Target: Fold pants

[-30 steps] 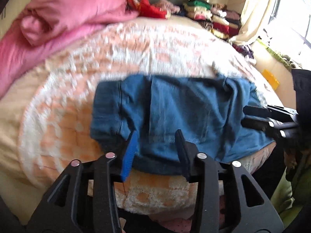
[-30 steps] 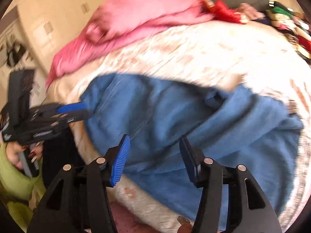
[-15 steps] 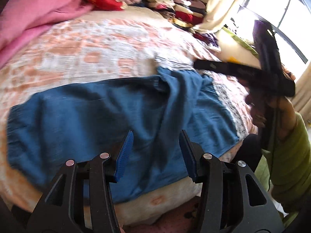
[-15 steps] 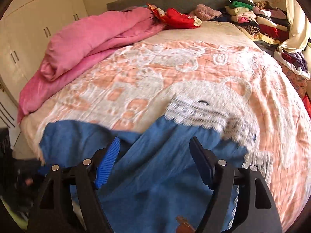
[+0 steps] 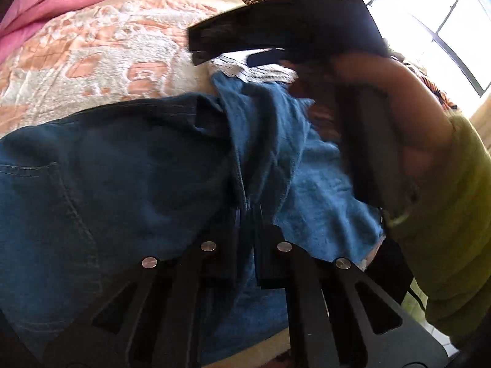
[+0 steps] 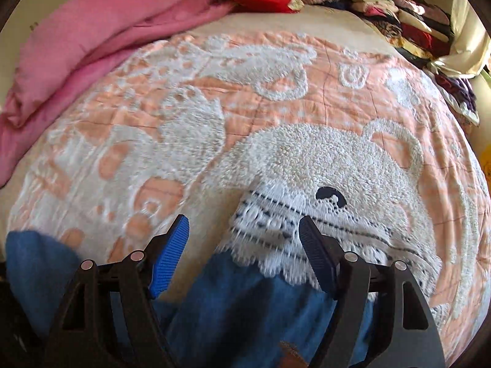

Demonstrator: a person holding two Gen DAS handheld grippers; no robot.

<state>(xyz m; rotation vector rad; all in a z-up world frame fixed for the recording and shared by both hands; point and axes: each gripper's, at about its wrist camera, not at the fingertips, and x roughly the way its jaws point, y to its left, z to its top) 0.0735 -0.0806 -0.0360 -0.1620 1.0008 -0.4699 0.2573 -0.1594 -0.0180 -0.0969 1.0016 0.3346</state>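
Two grippers over jeans [image 5: 122, 168] on the bed [image 6: 276, 92], left gripper [image 5: 247, 214] jaws just closed pinching the jeans' seam, right gripper [image 6: 244, 239] jaws apart, empty.

The blue denim pants [image 5: 129, 168] lay spread across the near edge of the bed [image 6: 276, 92], partly folded, with a back pocket facing up.

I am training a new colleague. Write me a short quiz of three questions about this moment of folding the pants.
1. True or false: the left gripper is shut on the pants.
2. Are the right gripper jaws A) open or B) clamped on cloth?
3. What colour is the quilt beside the bedspread?

Key: 1 true; 2 A; 3 pink.
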